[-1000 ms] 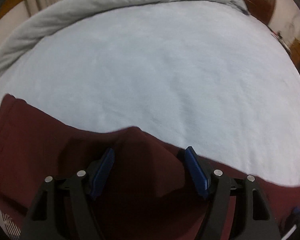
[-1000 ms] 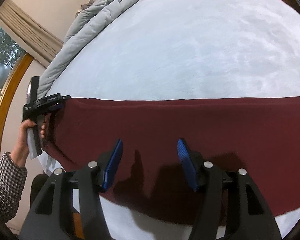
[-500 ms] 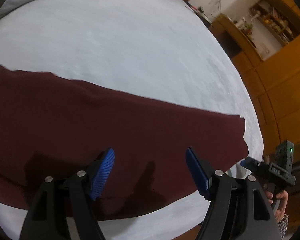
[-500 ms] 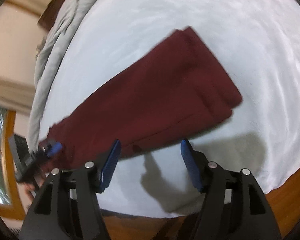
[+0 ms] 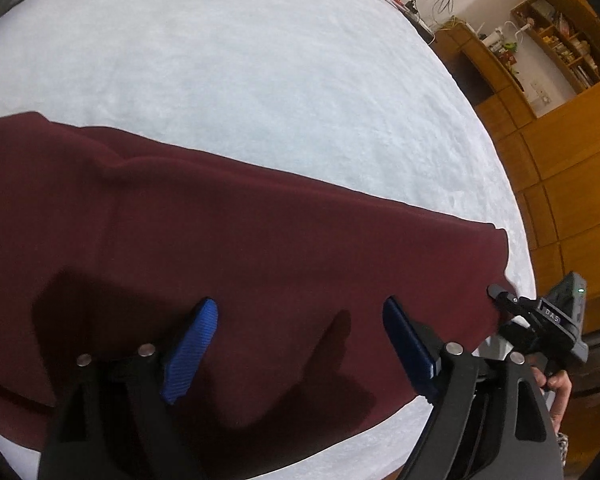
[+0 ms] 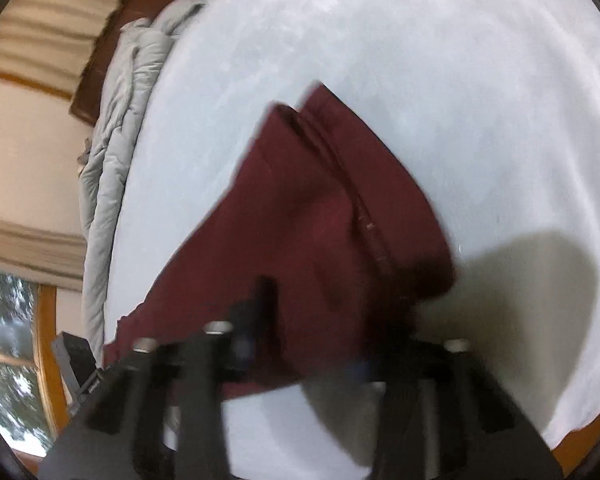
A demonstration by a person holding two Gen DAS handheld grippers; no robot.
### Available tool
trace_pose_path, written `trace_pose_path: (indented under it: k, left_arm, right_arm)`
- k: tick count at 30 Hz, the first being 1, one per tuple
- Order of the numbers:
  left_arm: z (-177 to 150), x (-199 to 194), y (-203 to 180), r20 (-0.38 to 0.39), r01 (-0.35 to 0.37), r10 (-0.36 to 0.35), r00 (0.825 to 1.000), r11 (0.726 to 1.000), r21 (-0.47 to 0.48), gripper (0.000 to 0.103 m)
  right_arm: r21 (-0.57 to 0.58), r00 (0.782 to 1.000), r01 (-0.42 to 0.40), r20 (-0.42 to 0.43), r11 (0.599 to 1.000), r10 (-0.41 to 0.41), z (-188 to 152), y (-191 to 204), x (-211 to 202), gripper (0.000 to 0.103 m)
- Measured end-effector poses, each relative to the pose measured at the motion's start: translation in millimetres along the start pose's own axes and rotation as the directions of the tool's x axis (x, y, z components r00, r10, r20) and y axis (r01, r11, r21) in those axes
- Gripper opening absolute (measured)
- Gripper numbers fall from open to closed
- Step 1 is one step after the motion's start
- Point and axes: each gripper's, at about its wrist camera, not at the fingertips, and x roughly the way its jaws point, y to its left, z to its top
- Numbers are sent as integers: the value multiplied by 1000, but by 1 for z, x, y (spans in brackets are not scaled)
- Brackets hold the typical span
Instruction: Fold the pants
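Note:
Dark red pants [image 5: 260,248] lie folded lengthwise across the near part of a white bed. My left gripper [image 5: 300,344] is open and empty, its blue pads [image 5: 192,344] hovering above the pants' near edge. In the left wrist view, the right gripper [image 5: 500,294] sits at the pants' right end, its tips at the cloth corner. The right wrist view is blurred: the pants [image 6: 320,220] run away from the camera and my right gripper [image 6: 300,360] is low over their near end. Its fingers look spread, and whether they touch the cloth is unclear.
The white bedsheet [image 5: 260,72] fills the far half. A grey quilt [image 6: 116,140] is bunched along the far side by the headboard. Wooden shelves and cabinets [image 5: 560,120] stand beyond the bed's right edge. A window [image 6: 8,340] is at left.
My right gripper has dropped and closed in on the pants' near end, with motion blur. My left gripper has shifted slightly and stayed open above the cloth.

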Motion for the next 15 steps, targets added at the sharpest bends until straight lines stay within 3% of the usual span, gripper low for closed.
trace_pose_path:
  k: [2, 9, 11, 13, 15]
  left_arm:
    - [3, -9, -2, 5, -16, 16, 1000, 1000, 3, 86]
    - [6, -39, -42, 125, -24, 12, 992, 996, 88, 86]
    - [3, -37, -49, 142, -51, 35, 989, 993, 107, 86]
    - [-1, -23, -46, 155, -125, 106, 982, 985, 120, 86]
    - [-3, 3, -32, 101, -161, 151, 983, 982, 99, 85]
  right_arm:
    - [-46, 998, -48, 28, 998, 49, 4, 16, -9, 16]
    - [-227, 983, -75, 145, 971, 110, 18, 65, -62, 13]
    - [-209, 982, -58, 164, 976, 94, 21, 53, -67, 13]
    - [-156, 990, -19, 135, 988, 41, 21, 34, -50, 13]
    - [-131, 995, 58, 82, 990, -48, 19, 17, -24, 13]
